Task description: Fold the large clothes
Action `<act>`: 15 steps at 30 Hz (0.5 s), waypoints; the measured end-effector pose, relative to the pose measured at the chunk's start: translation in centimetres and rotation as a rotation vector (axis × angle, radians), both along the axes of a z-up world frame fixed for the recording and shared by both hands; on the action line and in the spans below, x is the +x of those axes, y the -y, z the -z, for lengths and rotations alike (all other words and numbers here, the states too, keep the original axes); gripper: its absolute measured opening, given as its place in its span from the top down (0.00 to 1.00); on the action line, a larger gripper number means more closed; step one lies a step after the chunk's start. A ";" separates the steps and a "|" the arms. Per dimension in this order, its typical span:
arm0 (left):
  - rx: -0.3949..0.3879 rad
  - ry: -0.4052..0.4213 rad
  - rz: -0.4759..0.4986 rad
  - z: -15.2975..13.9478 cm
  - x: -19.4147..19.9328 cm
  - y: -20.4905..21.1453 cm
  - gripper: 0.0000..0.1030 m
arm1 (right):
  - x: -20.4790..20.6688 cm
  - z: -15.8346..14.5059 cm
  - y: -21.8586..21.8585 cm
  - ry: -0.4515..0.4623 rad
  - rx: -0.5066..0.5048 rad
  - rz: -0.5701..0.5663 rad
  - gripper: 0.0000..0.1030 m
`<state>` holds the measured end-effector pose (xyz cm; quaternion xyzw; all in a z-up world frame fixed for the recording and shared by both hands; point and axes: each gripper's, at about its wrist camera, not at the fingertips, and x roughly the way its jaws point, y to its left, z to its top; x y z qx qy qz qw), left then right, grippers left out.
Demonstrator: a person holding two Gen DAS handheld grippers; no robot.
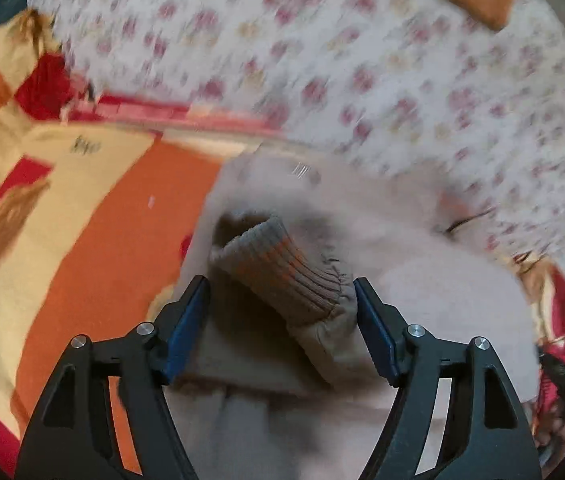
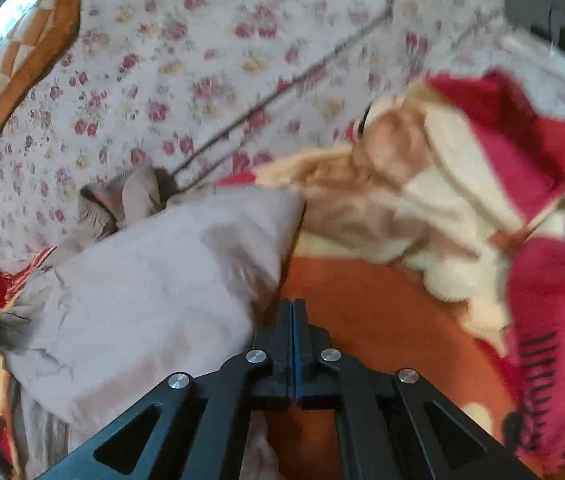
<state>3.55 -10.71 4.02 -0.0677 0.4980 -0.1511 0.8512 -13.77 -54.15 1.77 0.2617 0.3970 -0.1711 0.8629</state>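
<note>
A pale beige garment (image 1: 450,288) lies on the bed, one sleeve folded back over it. The sleeve's ribbed cuff (image 1: 278,260) sits between the fingers of my left gripper (image 1: 279,282). That gripper is open and its blue pads stand clear of the cuff on both sides. In the right wrist view the same garment (image 2: 142,280) spreads to the left, with its cuff (image 2: 98,204) at the far end. My right gripper (image 2: 292,304) is shut beside the garment's near edge, over the orange blanket. Nothing shows between its jaws.
An orange, yellow and red patterned blanket (image 1: 82,220) covers the near bed under the garment. A floral sheet (image 2: 202,60) lies beyond, with an orange checked pillow (image 2: 30,52) on it. A crumpled red and cream fringed blanket (image 2: 522,220) is heaped at the right.
</note>
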 end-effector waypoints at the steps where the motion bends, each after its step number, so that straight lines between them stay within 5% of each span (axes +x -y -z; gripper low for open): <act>1: -0.013 -0.012 -0.007 0.2 0.1 -0.2 0.30 | -0.2 -0.3 0.2 0.010 0.002 0.019 1.00; 4: -0.023 0.021 -0.025 -1.0 -0.5 -0.8 0.30 | -1.3 -2.4 -0.5 0.073 -0.032 -0.015 0.90; 7: -0.006 0.118 -0.057 -3.0 -1.3 -1.3 0.30 | -1.6 -2.8 -2.9 0.098 -0.054 -0.124 0.38; 9: -0.005 0.152 -0.069 -3.6 -1.7 -1.5 0.30 | -1.0 -1.5 -4.5 0.022 -0.084 -0.195 0.38; 12: 0.019 0.108 -0.049 -2.5 -1.4 -1.2 0.30 | 0.9 2.2 -5.0 -0.220 -0.133 -0.214 0.42; 15: 0.065 0.069 -0.049 -1.0 -1.4 -1.0 0.30 | 0.1 0.4 -4.8 -0.154 -0.176 -0.184 0.42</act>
